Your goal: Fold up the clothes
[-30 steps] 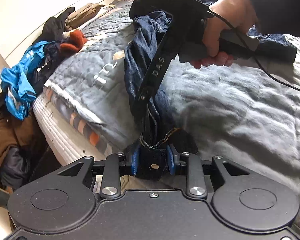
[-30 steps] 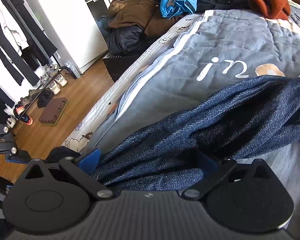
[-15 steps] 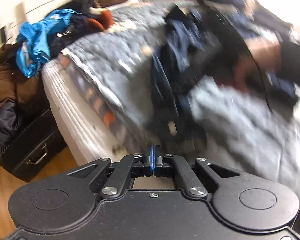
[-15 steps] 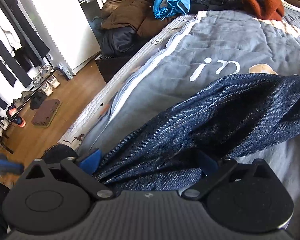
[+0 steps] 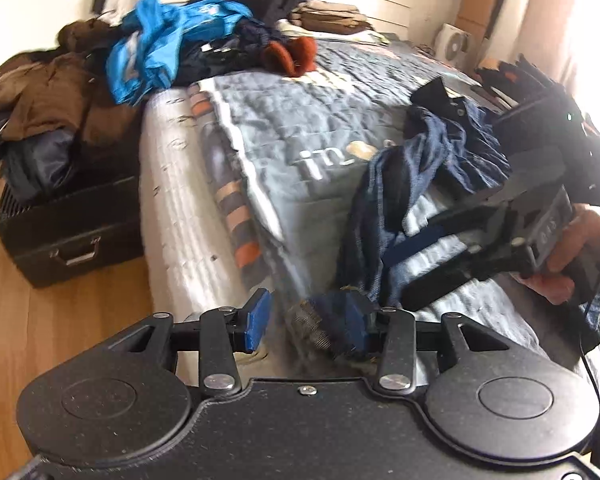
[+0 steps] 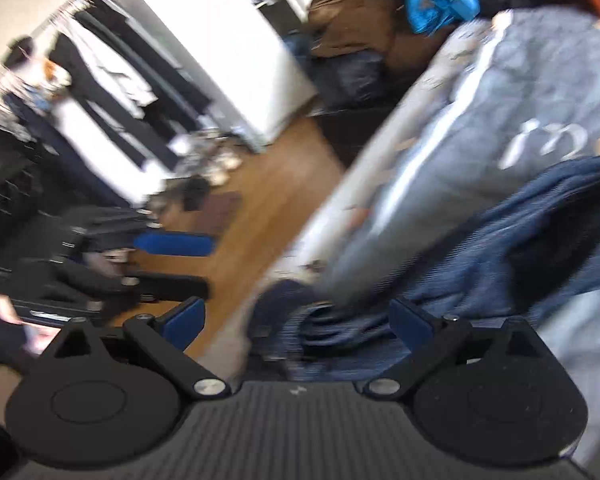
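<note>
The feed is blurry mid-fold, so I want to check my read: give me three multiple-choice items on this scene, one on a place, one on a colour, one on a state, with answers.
1. Where does the black case stand?
A on the quilt
B on the floor beside the bed
C in a hand

2. What colour are the jeans?
A dark blue
B rust
C brown

3. How is the left gripper?
A shut and empty
B open
C out of view

Answers:
1 B: it sits on the wood floor against the bed.
2 A: the denim is dark blue.
3 B: its pads stand apart. The jaws have just been opening, and the jeans' hem lies between them, against one pad.
</note>
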`<state>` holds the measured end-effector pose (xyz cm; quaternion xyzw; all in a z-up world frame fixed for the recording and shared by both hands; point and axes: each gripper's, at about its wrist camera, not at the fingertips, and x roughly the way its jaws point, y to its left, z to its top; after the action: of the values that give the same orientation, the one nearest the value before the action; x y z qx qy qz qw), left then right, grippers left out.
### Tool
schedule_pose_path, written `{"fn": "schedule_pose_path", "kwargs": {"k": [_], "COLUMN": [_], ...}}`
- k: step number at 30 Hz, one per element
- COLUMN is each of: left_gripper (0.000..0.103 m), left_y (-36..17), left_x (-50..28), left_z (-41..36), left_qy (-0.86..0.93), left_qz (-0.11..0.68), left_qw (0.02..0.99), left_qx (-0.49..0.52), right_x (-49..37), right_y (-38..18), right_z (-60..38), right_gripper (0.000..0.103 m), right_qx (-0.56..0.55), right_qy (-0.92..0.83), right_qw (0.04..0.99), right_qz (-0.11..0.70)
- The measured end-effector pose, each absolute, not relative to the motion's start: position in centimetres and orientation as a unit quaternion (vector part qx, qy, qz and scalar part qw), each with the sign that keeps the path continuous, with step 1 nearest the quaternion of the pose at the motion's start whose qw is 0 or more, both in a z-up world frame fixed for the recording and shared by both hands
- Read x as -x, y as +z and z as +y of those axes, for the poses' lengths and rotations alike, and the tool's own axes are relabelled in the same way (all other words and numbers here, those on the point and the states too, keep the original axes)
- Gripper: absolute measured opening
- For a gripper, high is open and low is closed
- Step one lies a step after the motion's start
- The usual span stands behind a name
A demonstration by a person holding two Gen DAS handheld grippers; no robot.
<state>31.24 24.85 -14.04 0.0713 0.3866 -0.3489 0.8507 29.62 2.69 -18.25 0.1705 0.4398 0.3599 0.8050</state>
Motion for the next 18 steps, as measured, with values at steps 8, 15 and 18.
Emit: {"fn": "schedule_pose_path", "kwargs": {"k": [8, 15, 18], "left_gripper": [0.047, 0.049, 0.05], "left_y": [-13.9, -13.9, -13.9], "left_x": [-31.1, -31.2, -31.2], "left_z": [28.0, 28.9, 29.3], "left_qy": [-0.327, -0.327, -0.324], "left_qz": [0.391, 0.383, 0.38], "left_qw": [0.859, 0.863, 0.867], "left_qx": [-0.047, -0.027, -0.016], "right_x": [-30.3, -29.7, -30.1], "right_y": [-19.9, -19.1, -19.5], "right_z": [5.3, 8.1, 9.2], "right_gripper": [0.054, 0.044, 0.045], "right_qx": [-0.167, -0.115, -0.111], "right_qy": [0.36, 0.374, 0.363], "right_qw": [0.772, 0.769, 0.769], "right_qz": [0.496, 0.506, 0.515]}}
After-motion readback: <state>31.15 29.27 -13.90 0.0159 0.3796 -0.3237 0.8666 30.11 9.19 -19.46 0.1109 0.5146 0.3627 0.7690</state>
